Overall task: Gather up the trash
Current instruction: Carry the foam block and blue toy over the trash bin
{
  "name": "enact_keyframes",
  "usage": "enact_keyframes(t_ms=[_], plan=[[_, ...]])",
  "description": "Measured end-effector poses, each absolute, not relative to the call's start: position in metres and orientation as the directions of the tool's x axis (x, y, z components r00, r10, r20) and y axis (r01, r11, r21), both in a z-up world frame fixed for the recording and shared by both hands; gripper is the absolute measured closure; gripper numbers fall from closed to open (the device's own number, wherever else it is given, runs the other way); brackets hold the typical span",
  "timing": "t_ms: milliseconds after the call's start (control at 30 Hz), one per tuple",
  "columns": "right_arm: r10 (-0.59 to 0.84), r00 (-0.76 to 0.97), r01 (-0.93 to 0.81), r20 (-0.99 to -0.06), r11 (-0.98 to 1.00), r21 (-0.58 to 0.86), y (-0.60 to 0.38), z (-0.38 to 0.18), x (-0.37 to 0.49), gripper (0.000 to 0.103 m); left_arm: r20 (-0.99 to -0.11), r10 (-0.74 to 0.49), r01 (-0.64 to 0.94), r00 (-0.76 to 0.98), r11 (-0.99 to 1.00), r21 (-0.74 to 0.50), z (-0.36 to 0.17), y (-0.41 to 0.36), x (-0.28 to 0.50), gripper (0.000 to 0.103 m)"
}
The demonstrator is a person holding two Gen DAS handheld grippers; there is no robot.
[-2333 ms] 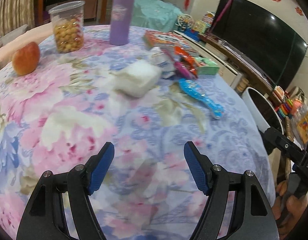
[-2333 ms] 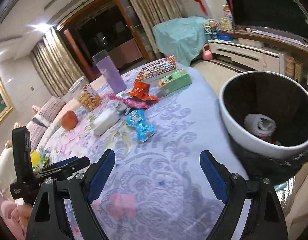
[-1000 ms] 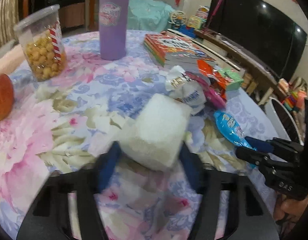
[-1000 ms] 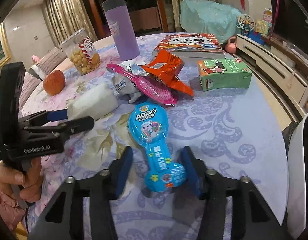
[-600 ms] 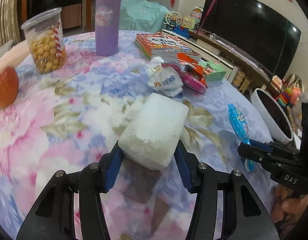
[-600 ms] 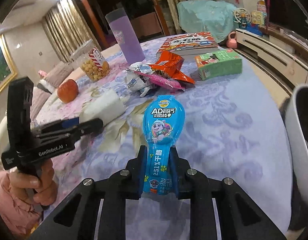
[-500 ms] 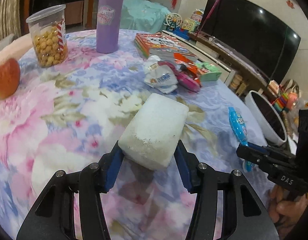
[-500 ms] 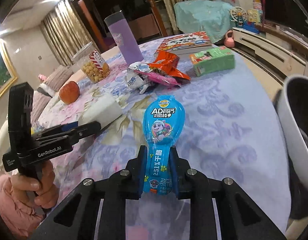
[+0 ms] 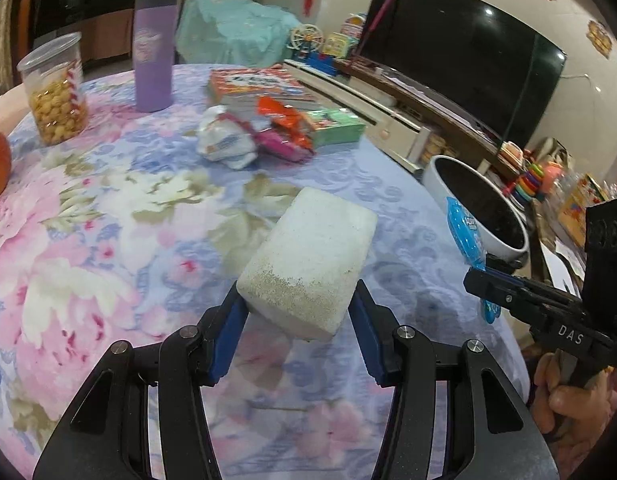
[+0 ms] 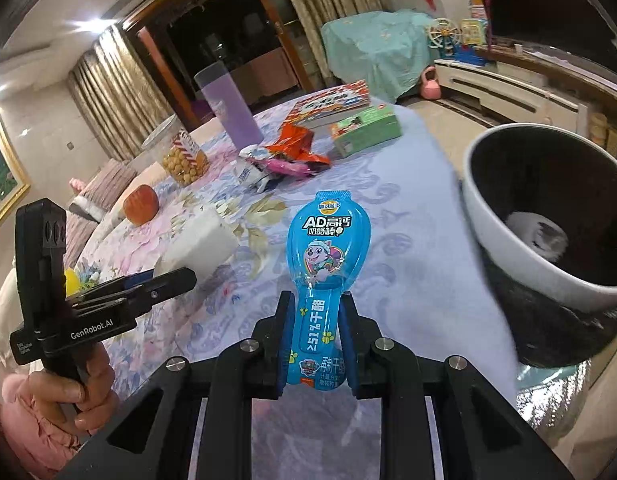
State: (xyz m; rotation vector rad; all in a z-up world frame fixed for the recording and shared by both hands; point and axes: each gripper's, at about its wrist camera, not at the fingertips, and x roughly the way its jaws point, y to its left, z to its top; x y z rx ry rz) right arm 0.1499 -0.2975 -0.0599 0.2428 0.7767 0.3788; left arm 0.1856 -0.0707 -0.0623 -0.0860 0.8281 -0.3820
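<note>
My left gripper (image 9: 296, 320) is shut on a white foam block (image 9: 312, 264) and holds it above the floral tablecloth (image 9: 108, 208). My right gripper (image 10: 316, 328) is shut on a blue snack wrapper (image 10: 326, 256), held upright above the table edge. The white trash bin (image 10: 520, 256) with a black liner stands just right of the wrapper; a crumpled white piece lies inside. In the left wrist view the bin (image 9: 440, 168) is at the right, with the right gripper (image 9: 484, 276) and the wrapper (image 9: 464, 228) in front of it. The block (image 10: 196, 244) and the left gripper (image 10: 176, 280) show in the right wrist view.
More wrappers lie mid-table: a white bag (image 9: 224, 144), a pink and orange pack (image 9: 284, 128). A green box (image 9: 336, 124), books (image 9: 252, 84), a purple tumbler (image 9: 152, 68), a snack jar (image 9: 56, 92) and an apple (image 10: 140, 200) stand further back. A TV cabinet (image 9: 388, 112) runs behind.
Both grippers closed on their items, lifted them off the table and carried them right toward the bin, which now looms larger in both views.
</note>
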Motion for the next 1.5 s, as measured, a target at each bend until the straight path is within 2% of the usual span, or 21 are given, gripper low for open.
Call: enact_keyframes(t_ms=[700,1500], plan=[[0.321,0.731,-0.111,-0.603,0.927,0.359,-0.378,-0.048,0.123,0.081,-0.693,-0.452,0.455,0.562,0.868,-0.198,-0.05,-0.156,0.171,0.052],[0.27,0.762,-0.033,-0.589,0.924,0.382,-0.428,-0.047,0.124,0.081,-0.69,-0.482,0.534,0.54,0.83,-0.162,-0.034,-0.217,0.186,0.052]])
